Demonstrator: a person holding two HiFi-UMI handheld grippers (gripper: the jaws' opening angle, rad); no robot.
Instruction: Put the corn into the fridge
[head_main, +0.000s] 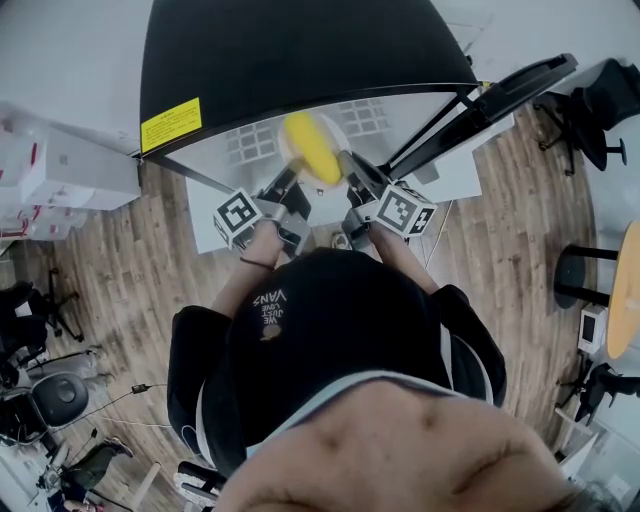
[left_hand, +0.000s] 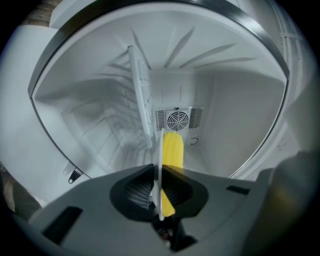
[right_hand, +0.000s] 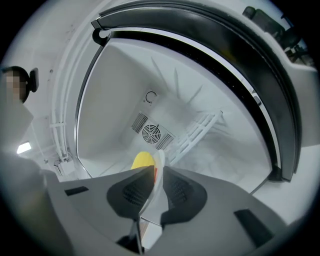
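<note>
One fridge (head_main: 300, 50) stands open, with one wire rack (left_hand: 141, 90) and one round fan grille (left_hand: 176, 120) on its back wall. One person holds two hand-held grippers, each bearing one marker cube. There is one thin white plate (right_hand: 159, 162) and one yellow corn (head_main: 312, 148). The left hand-held gripper (left_hand: 159, 180) is clamped narrow on the plate's rim, and the right hand-held gripper (right_hand: 156, 180) grips the opposite rim just as tightly. The corn lies on the plate inside the fridge's opening, between the two and just past their tips, touching the plate's face beside the left one's jaws. A yellow label (head_main: 170, 125) sits on the fridge's top edge, its print too small to read. "VANS" shows on the person's black cap (head_main: 270, 298).
</note>
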